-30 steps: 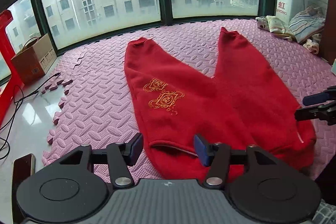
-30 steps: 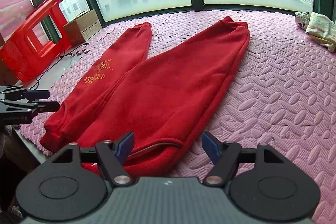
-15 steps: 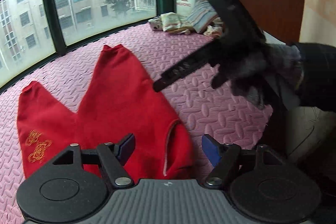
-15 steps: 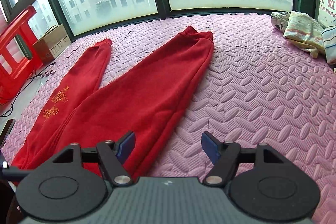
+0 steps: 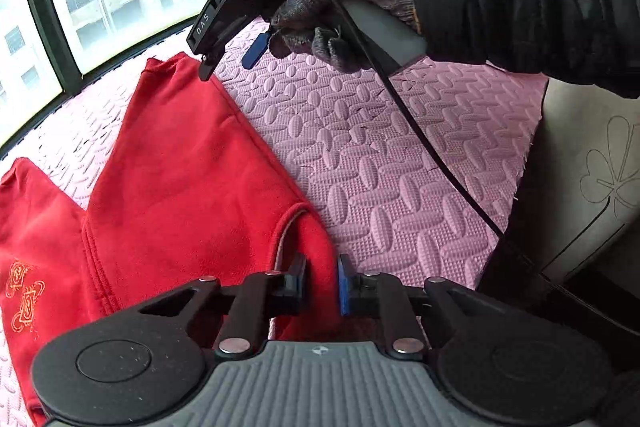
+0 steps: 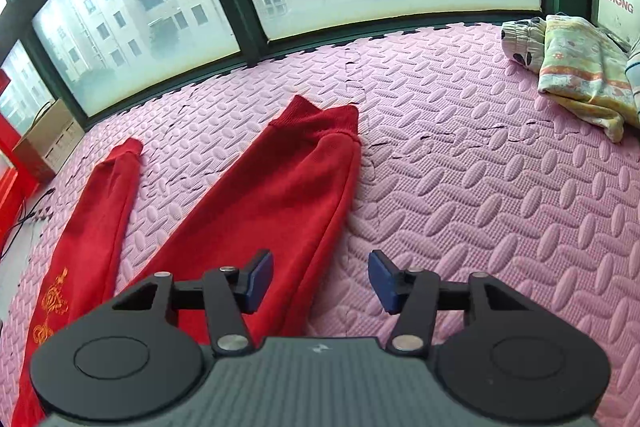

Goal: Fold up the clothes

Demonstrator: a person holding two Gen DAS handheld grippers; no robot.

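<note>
I am pinching the near waistband corner of the red fleece trousers (image 5: 192, 195) in my left gripper (image 5: 321, 283), its blue pads clenched on the soft cloth; they are lying flat on the pink embossed foam mat (image 6: 480, 187), legs splayed toward the far window, gold embroidery (image 5: 24, 295) on the left leg. My right gripper (image 6: 320, 281) is hovering released above the right leg, and its side is reading "DAS"
</note>
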